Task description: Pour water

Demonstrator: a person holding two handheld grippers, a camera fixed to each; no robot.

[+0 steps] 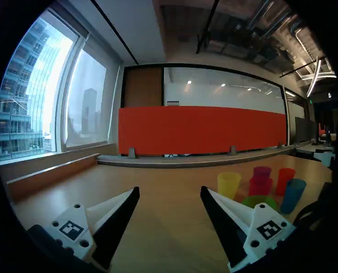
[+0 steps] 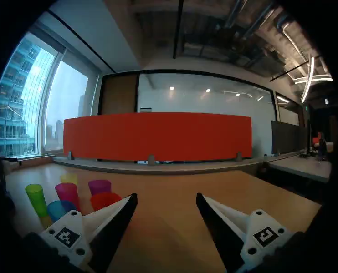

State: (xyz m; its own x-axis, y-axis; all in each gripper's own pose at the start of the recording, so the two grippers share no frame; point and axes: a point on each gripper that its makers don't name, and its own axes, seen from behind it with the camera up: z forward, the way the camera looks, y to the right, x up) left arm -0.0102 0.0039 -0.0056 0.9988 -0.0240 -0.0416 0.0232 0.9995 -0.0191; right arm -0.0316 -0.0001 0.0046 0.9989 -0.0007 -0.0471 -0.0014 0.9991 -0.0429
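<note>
Cups (image 1: 260, 183) stand in a tight cluster on the wooden table (image 1: 169, 227), six of them in coloured translucent plastic, all upright. From your left gripper view they sit ahead and off to the right. A yellow cup (image 1: 228, 184) is nearest the middle, and a purple cup (image 1: 262, 172) stands behind a pink cup (image 1: 259, 188). Beside those are an orange-red cup (image 1: 285, 181) and a blue cup (image 1: 293, 195) at the outer edge. A green cup (image 1: 259, 200) sits low in front, partly hidden behind that gripper's right-hand finger. Your left gripper (image 1: 170, 191) has its jaws spread wide, with only tabletop between them. Your right gripper (image 2: 166, 196) is likewise wide open and holds nothing. From its view the cluster lies ahead to the left, with the blue and orange-red cups partly covered by its left-hand finger. You cannot tell whether any cup has water in it. Beyond the cups a long red divider (image 2: 157, 136) runs across the far edge of the table, with a glass wall (image 2: 205, 98) behind it. Tall windows (image 1: 32, 100) are on the left, and a neighbouring desk (image 2: 301, 166) is off to the right.
</note>
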